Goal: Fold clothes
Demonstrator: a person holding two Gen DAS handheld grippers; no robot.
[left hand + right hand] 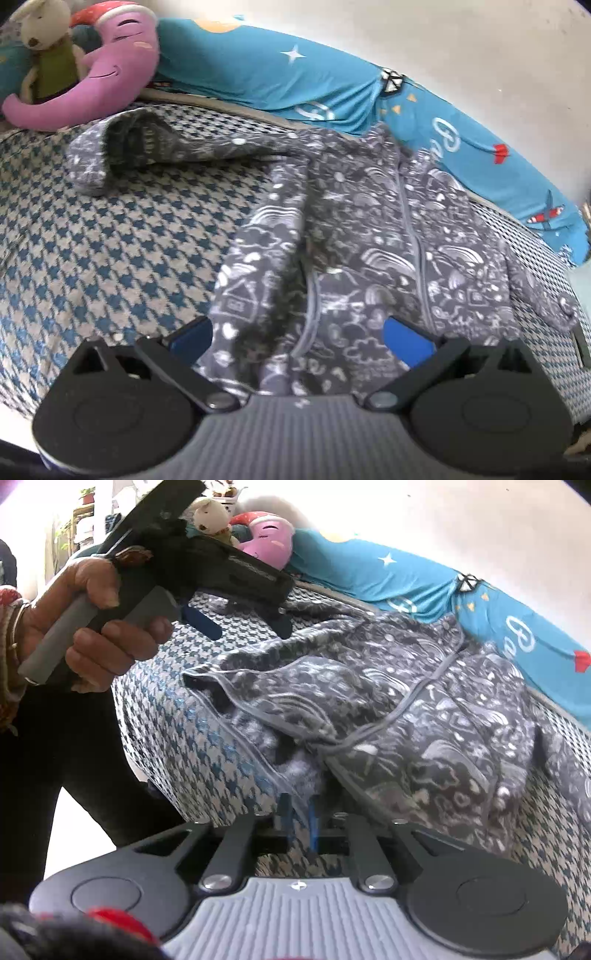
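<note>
While script on the blue pillow (pixel 332 85) blurs, grey sleepsuit (pixel 369 240) lies flat.

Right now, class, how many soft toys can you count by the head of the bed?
2: a beige rabbit leaning on a pink crescent-shaped plush, both at the far left corner. Others may be hidden beyond the frame.

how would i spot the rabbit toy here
Start at the bed with the blue-and-beige houndstooth cover and look to its far left corner. There a cream plush rabbit in a green top leans against a pink smiling elephant pillow. It is the only pale, long-eared toy.
</note>
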